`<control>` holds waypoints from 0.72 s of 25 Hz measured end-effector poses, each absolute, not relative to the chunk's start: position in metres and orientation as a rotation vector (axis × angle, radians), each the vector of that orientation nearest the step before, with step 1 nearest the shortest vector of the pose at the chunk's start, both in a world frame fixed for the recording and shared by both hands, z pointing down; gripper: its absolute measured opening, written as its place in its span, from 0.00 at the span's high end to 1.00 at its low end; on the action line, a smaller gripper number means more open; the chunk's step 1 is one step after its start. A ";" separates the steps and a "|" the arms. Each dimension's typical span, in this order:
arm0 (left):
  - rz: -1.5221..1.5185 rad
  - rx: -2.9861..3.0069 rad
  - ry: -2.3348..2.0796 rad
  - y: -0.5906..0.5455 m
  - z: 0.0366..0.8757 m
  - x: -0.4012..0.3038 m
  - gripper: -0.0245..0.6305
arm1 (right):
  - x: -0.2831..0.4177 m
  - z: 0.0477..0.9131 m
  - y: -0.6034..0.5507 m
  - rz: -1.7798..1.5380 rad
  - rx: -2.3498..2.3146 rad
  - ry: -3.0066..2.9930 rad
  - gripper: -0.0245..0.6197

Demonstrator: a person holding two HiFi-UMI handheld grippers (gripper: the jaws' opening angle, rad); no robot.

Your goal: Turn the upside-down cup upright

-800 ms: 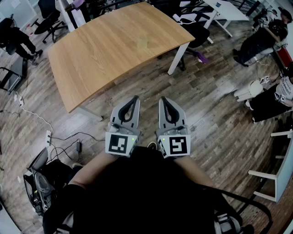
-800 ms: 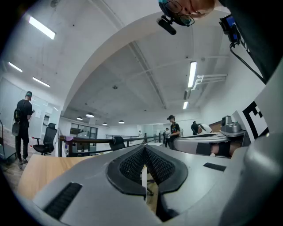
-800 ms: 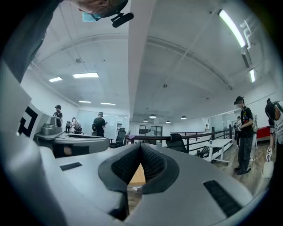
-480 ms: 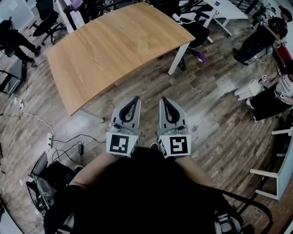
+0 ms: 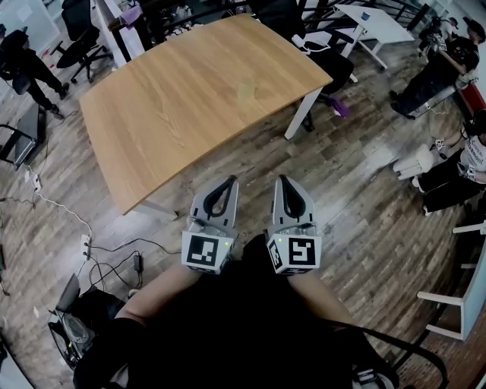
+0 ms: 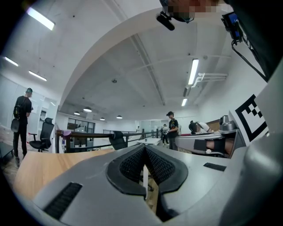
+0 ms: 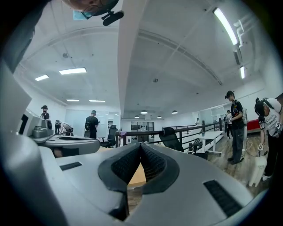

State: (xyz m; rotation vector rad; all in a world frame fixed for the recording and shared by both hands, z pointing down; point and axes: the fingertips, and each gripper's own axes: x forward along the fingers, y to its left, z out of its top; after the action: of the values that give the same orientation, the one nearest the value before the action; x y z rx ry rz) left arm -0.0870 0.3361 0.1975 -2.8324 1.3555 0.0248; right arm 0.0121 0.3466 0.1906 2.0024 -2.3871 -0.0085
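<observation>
No cup shows in any view. A bare wooden table (image 5: 190,91) stands ahead of me on a plank floor. My left gripper (image 5: 230,181) and right gripper (image 5: 283,179) are held side by side, level, just short of the table's near edge. Both are shut with nothing between the jaws. In the left gripper view the left gripper (image 6: 144,148) has its pads pressed together, with the tabletop (image 6: 35,165) at the lower left. In the right gripper view the right gripper (image 7: 140,145) is likewise shut, and a strip of the table (image 7: 136,174) shows behind its pads.
Cables and a power strip (image 5: 83,245) lie on the floor at the left. Black office chairs (image 5: 80,34) stand behind the table, and a white desk (image 5: 376,23) at the back right. People (image 5: 437,64) stand or crouch at the right, one more person (image 5: 23,57) at the far left. A white chair (image 5: 463,296) is at the right edge.
The table looks slightly nearer and larger. Both grippers sit a little lower and further right in the head view, still side by side and shut.
</observation>
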 end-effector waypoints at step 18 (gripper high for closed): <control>-0.078 -2.709 1.622 0.038 0.255 -0.018 0.95 | 0.080 0.257 0.028 -0.096 1.653 -2.478 0.94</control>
State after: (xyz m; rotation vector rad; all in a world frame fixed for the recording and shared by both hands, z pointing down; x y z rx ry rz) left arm -0.0178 0.0379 0.2551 -2.7090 1.6221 -0.0778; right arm 0.0804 0.0281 0.2574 1.6530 -2.4778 -0.0957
